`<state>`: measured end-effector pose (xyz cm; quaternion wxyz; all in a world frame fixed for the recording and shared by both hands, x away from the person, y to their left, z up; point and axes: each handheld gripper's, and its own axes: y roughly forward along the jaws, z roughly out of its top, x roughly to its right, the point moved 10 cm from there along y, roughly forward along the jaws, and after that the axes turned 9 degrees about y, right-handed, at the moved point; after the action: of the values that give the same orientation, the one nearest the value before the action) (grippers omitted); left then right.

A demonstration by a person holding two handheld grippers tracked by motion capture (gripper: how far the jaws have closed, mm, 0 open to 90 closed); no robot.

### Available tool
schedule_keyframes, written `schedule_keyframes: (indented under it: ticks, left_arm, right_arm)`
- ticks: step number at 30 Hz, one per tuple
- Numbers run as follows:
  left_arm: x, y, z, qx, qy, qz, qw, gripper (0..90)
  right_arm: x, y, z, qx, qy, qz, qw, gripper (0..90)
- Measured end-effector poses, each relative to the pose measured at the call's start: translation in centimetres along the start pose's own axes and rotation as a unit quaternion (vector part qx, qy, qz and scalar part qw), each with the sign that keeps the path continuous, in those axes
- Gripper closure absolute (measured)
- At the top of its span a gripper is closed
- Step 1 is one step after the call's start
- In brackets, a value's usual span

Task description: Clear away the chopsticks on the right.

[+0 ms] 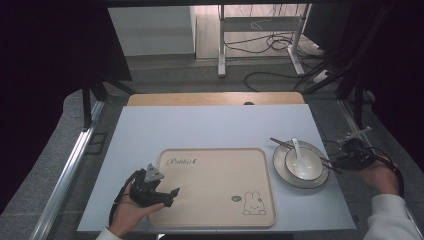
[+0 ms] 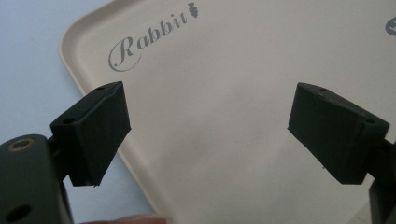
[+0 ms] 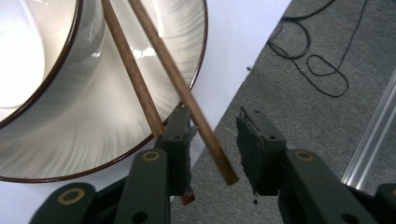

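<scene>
Reaching in at the right of the high view, the right gripper [image 1: 334, 162] stands part open with the chopsticks [image 3: 180, 88] loose between its jaws, one stick beside the left pad; they lie across the bowl [image 1: 303, 161] and plate [image 1: 280, 170]. I'd square both sticks in the gap before clenching. The left gripper [image 1: 170, 195] waits released over the tray [image 1: 215, 170].

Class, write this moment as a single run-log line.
left gripper open over tray | right gripper open, chopsticks between jaws | spoon in bowl on plate
</scene>
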<state>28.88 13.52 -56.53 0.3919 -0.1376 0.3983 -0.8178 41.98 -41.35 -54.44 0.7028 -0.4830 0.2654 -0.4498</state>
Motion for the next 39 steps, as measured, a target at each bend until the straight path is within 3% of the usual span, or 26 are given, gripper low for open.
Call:
schedule_keyframes:
  ticks: [8, 17, 23, 34, 39]
  left_arm:
    - [0.0, 0.1, 0.0, 0.0, 0.001, 0.0, 1.0, 12.9]
    - [0.1, 0.1, 0.0, -0.002, 0.002, -0.001, 1.0, 12.9]
    - [0.1, 0.1, 0.0, -0.001, 0.0, 0.0, 1.0, 12.9]
    - [0.0, 0.0, 0.0, 0.001, 0.001, 0.001, 1.0, 12.9]
    - [-0.2, -0.1, 0.0, 0.003, 0.0, 0.003, 1.0, 12.9]
  right_arm:
    - [0.0, 0.5, -0.3, -0.013, -0.012, 0.008, 0.9998, 73.4]
    - [-0.1, 0.8, -0.2, -0.01, -0.032, 0.016, 0.9993, 82.5]
    - [-0.3, 0.7, -0.2, -0.01, -0.04, 0.015, 0.999, 83.0]
    - [0.3, -0.9, 0.6, 0.018, -0.011, 0.001, 0.9998, 83.8]
    - [-0.4, -2.1, 1.5, 0.045, 0.003, 0.013, 0.9989, 83.8]
